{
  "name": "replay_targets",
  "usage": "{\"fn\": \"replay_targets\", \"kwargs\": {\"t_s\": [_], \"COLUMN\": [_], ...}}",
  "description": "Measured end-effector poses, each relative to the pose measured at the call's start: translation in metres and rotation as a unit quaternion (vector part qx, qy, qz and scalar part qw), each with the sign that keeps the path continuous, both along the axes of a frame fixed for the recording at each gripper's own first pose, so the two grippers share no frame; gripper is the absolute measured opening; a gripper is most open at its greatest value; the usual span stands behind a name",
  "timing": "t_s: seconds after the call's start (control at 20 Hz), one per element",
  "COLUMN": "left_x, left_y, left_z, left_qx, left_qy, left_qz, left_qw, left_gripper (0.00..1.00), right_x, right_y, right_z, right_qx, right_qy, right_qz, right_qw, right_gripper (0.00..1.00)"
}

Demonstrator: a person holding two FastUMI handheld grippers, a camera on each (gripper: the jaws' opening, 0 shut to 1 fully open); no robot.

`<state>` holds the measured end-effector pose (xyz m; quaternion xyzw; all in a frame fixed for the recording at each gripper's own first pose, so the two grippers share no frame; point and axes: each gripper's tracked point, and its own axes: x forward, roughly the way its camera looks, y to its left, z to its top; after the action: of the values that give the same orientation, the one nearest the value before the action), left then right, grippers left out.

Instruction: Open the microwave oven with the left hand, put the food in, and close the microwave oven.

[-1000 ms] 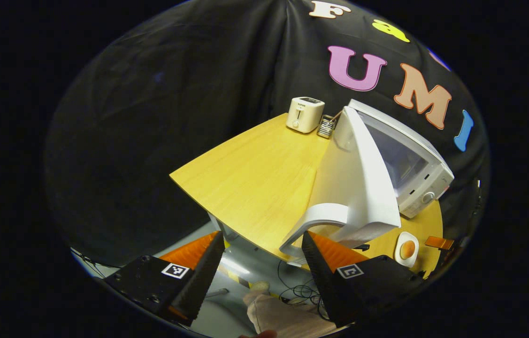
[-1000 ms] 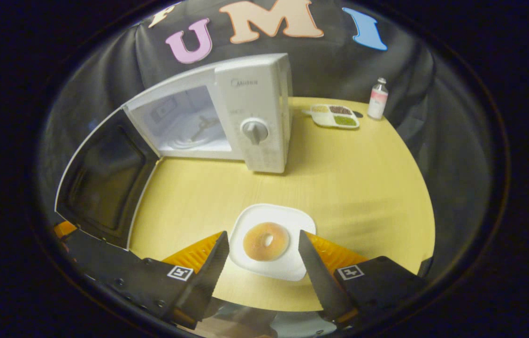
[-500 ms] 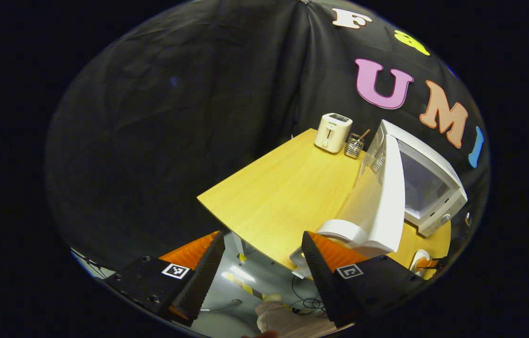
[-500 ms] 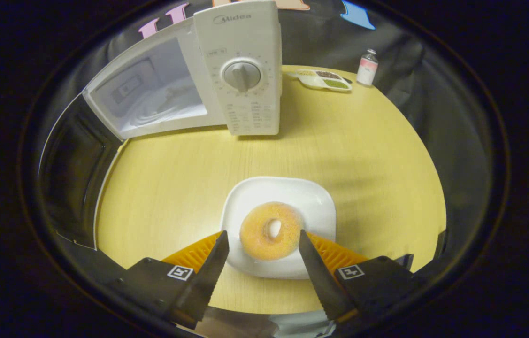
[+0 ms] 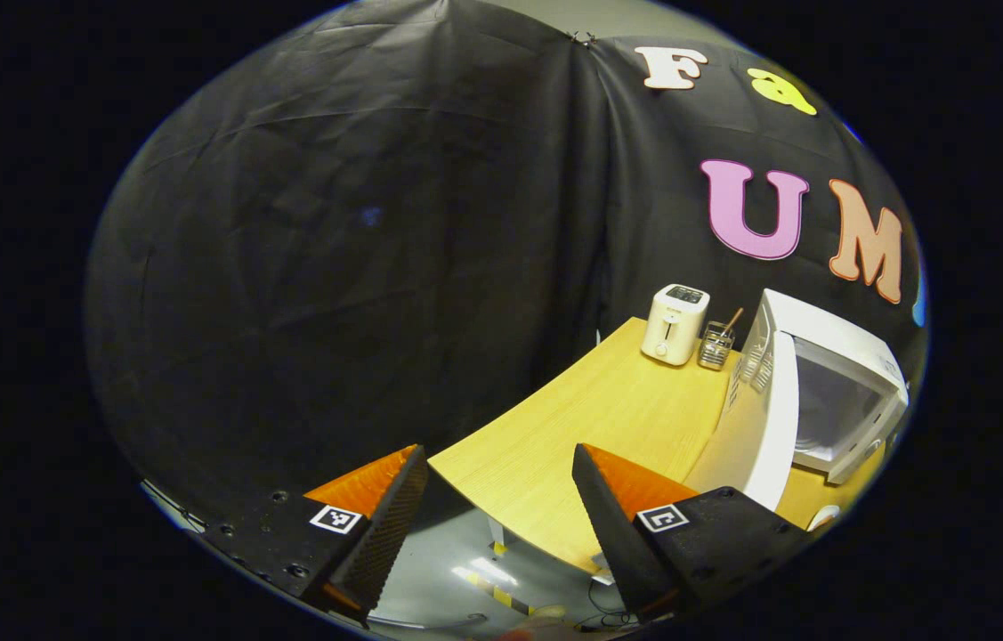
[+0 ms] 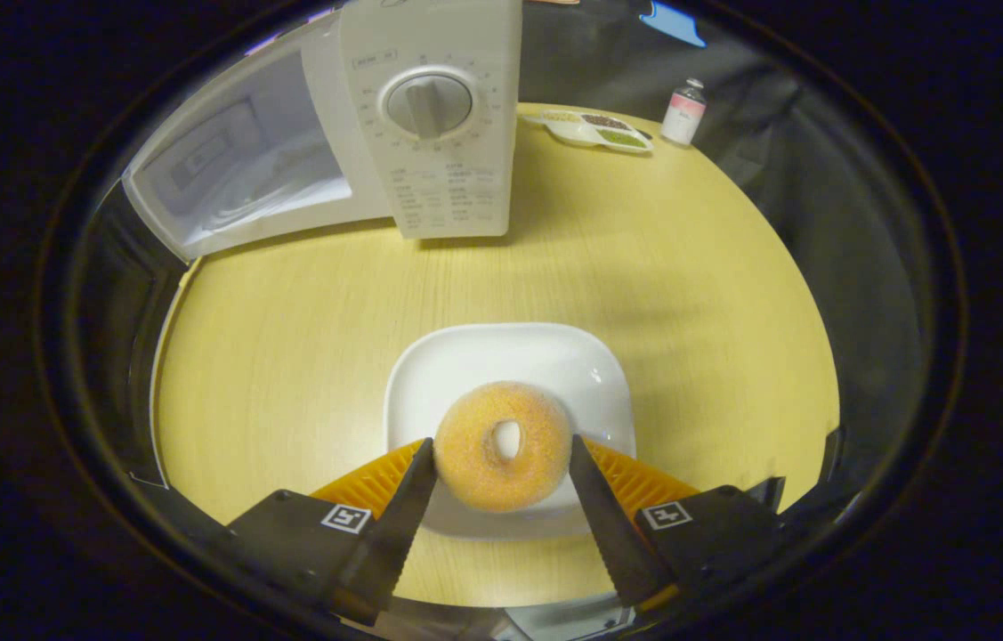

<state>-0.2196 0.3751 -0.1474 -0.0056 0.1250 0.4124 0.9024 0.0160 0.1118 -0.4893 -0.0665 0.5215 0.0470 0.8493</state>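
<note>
The doughnut (image 6: 502, 443), a sugar-dusted ring with a grainy golden crust, sits low in the centre of the right gripper view on a glossy white plate (image 6: 510, 365) with rounded corners. The right gripper (image 6: 502, 472) straddles it, its toothed fingers spread wide along either flank; whether they touch the crust I cannot tell. The plate rests on a pale wood-grain table (image 6: 706, 294). At the upper left stands the boxy white microwave oven (image 6: 430, 116), its cavity open beside the round dial (the dark door (image 6: 114, 356) swings out along the frame's left edge). A divided tray (image 6: 590, 129) and a small bottle (image 6: 683, 111) sit top right.

In the left gripper view, the left gripper (image 5: 497, 499) hangs wide open and empty off the table's edge, while a cream toaster (image 5: 675, 323) and a wire holder (image 5: 715, 345) sit centre right.
</note>
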Motion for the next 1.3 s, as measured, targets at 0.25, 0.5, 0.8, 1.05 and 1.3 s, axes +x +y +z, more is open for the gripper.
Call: {"fn": "replay_targets", "kwargs": {"t_s": [0.25, 0.5, 0.8, 1.05, 1.3], "left_x": [0.025, 0.037, 0.055, 0.06, 0.056], "left_y": [-0.015, -0.014, -0.015, -0.012, 0.001], "left_z": [-0.002, -0.005, -0.012, -0.017, -0.025], "left_qx": [-0.018, -0.019, -0.031, -0.041, -0.045], "left_qy": [-0.011, -0.007, -0.004, 0.001, 0.013], "left_qz": [-0.034, -0.052, -0.078, -0.089, -0.082], "left_qw": [0.999, 0.998, 0.996, 0.995, 0.996], "left_gripper": [0.96, 0.97, 0.97, 0.97, 0.96], "right_x": [-0.005, -0.02, -0.043, -0.026, 0.023], "right_y": [0.006, 0.048, 0.15, 0.222, 0.26], "right_z": [0.003, 0.021, 0.056, 0.084, 0.106], "right_qx": [-0.002, 0.048, 0.201, 0.325, 0.395], "right_qy": [-0.002, -0.005, 0.001, -0.001, -0.059], "right_qz": [0.001, 0.022, 0.029, -0.019, -0.086], "right_qw": [1.0, 0.999, 0.979, 0.946, 0.913], "right_gripper": [0.77, 0.78, 0.78, 0.82, 0.76]}}
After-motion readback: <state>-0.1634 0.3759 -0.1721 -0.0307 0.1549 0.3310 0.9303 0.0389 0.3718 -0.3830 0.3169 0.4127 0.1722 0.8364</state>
